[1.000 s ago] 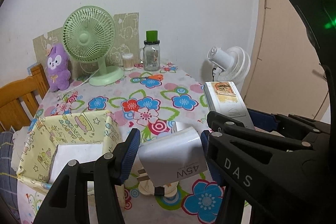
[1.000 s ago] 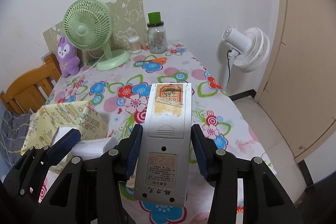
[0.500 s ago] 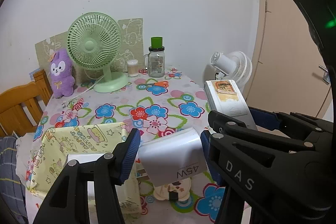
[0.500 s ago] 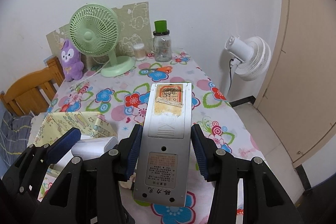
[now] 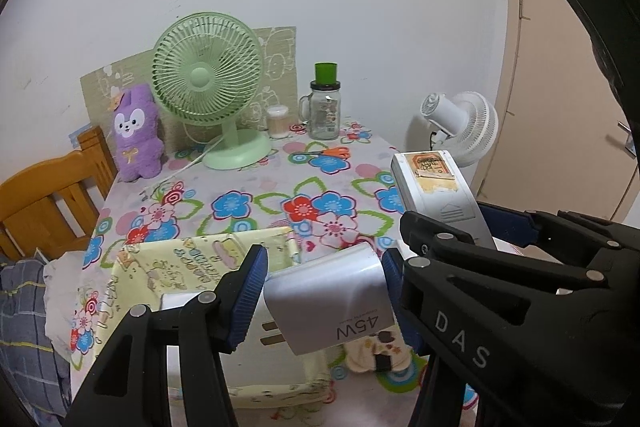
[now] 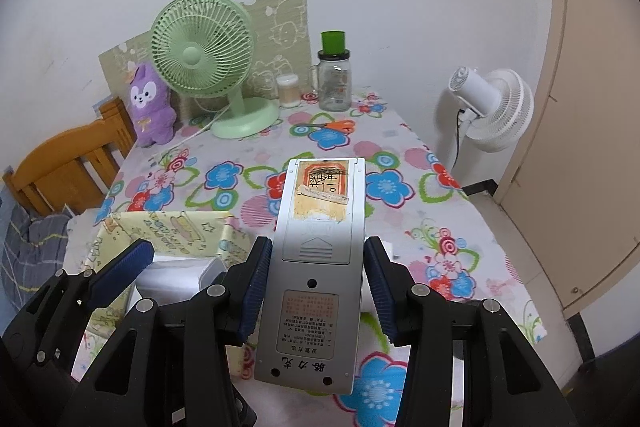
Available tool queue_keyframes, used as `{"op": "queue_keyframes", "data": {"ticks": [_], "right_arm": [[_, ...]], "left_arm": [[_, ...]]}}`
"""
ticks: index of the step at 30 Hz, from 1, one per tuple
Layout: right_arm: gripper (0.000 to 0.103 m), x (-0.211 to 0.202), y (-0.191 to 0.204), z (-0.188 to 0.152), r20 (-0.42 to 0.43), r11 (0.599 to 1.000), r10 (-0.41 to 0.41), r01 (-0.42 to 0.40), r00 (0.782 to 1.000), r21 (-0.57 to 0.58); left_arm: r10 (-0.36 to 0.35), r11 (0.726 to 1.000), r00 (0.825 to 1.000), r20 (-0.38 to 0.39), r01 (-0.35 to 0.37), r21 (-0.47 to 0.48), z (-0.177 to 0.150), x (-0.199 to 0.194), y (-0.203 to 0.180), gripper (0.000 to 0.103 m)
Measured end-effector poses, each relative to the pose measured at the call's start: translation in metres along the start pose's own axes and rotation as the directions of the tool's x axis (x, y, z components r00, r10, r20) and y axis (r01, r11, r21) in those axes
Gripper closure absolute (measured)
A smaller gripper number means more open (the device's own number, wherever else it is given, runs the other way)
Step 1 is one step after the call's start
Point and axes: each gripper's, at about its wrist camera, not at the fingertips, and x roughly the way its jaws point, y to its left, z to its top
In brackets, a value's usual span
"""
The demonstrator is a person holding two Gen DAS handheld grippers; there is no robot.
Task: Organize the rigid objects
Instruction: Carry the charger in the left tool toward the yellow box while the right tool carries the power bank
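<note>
two items in transit: left gripper (image 5: 322,301) clamped on white charger (image 5: 332,303) above yellow fabric bin (image 5: 192,263); right gripper (image 6: 314,291) clamped on remote (image 6: 316,267). next: lower charger into bin, then release.

Left tool (image 5: 322,301) sits left of right tool (image 6: 314,291), both above worktop (image 6: 400,147) near edge. Charger (image 5: 330,301) betw left tool's fingers, over fabric bin (image 5: 192,263); remote (image 6: 316,267) betw right tool's. Far ahead at wall: desk fan (image 6: 204,57), plush (image 6: 150,105) to its left, jar (image 6: 334,83) to its right, scissors (image 6: 332,125) in front of jar. Floor fan (image 6: 494,111) beyond worktop's right edge; chair (image 6: 68,167) at left.
</note>
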Motion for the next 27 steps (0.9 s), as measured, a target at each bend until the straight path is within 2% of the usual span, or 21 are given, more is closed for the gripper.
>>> {"op": "queue_keyframes", "data": {"ticks": [27], "right_arm": [[0.053,0.036,0.093,-0.002,-0.083,0.996,0.05,-0.055,0.995,-0.064]], "left_arm": [[0.09,0.994,0.994,-0.061,-0.094,-0.056,-0.017,0.012,0.093,0.042]]}}
